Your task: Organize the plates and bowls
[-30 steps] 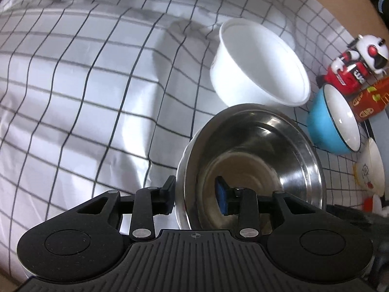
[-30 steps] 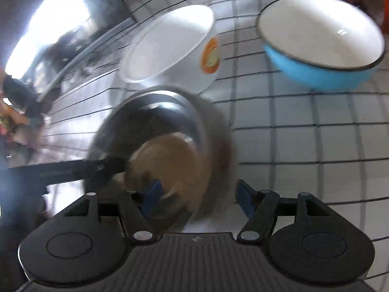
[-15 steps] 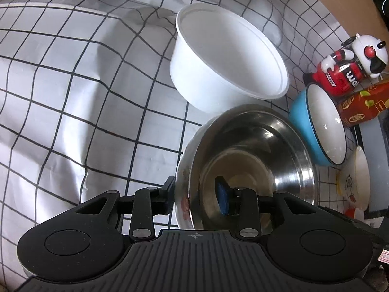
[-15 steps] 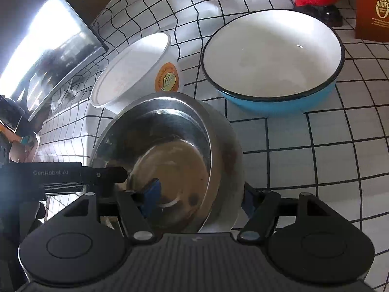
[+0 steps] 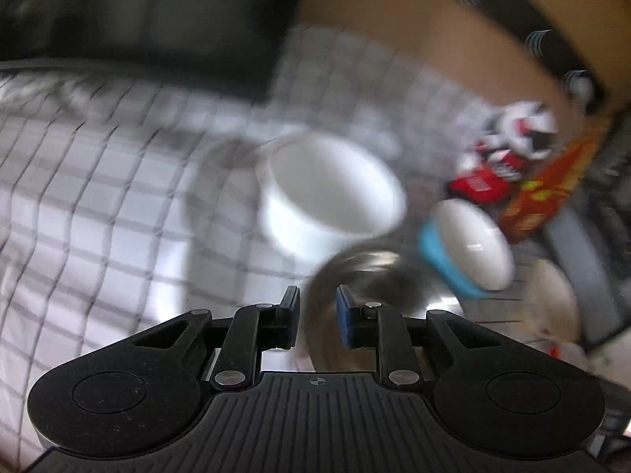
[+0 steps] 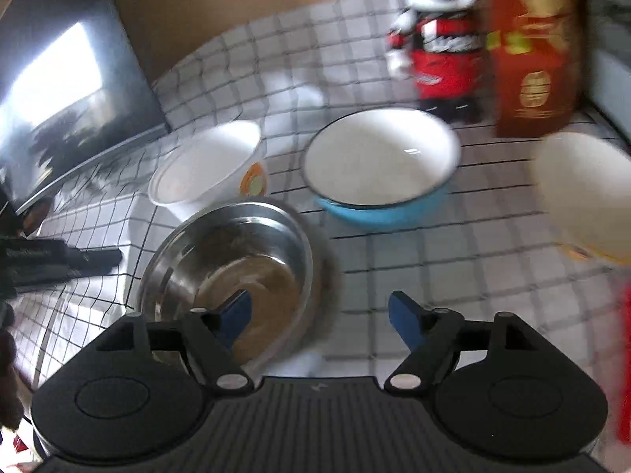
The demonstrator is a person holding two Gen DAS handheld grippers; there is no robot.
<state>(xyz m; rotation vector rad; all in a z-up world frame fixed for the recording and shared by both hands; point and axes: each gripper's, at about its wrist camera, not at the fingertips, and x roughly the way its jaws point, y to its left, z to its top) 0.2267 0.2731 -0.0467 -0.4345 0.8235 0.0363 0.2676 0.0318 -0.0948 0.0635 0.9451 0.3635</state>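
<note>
A steel bowl (image 6: 232, 260) sits on the checked cloth, seen blurred in the left wrist view (image 5: 378, 276). My left gripper (image 5: 315, 317) is nearly closed over the bowl's near rim; whether the pads touch it is unclear in the blur. My right gripper (image 6: 319, 315) is open, with its left finger over the bowl and its right finger outside. A white bowl (image 6: 209, 169) (image 5: 331, 193) stands behind the steel bowl. A blue bowl with a white inside (image 6: 380, 165) (image 5: 465, 248) stands to its right.
A red and white toy figure (image 6: 441, 43) and a red carton (image 6: 532, 55) stand at the back right. A cream bowl (image 6: 587, 193) is at the far right. A dark screen (image 6: 59, 79) lies at the left. The left gripper's body (image 6: 59, 260) reaches in from the left.
Both grippers have pulled back and up from the steel bowl. The right gripper has opened wider. The left view now swings fast and is blurred.
</note>
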